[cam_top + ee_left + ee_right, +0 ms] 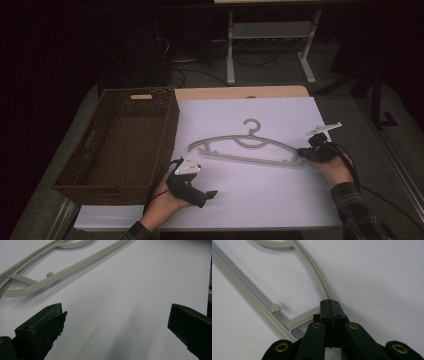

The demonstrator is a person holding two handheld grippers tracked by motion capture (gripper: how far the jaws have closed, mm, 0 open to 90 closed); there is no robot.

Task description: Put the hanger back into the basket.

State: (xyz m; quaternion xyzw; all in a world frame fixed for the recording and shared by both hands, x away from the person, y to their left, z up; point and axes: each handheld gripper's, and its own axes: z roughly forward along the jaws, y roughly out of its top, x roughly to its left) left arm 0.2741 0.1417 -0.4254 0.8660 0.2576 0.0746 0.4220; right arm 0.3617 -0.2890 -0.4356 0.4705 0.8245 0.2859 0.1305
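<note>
A pale grey plastic hanger (248, 159) lies flat on the white table cover, its hook pointing away from me. My right gripper (304, 154) sits low at the hanger's right end, jaws pressed together. In the right gripper view the shut tips (329, 302) rest over the spot where the hanger (249, 296) bends back at its corner; whether they pinch it I cannot tell. My left gripper (209, 194) rests near the front edge, below the hanger's left end, jaws wide apart with nothing between them (115, 322). The hanger (75, 270) lies beyond it.
A dark woven basket (171, 125), with nothing in it that I can see, stands on the left of the table, right beside the left hand. The white cover (280, 200) spreads between the two hands. Table legs and cables stand on the floor behind.
</note>
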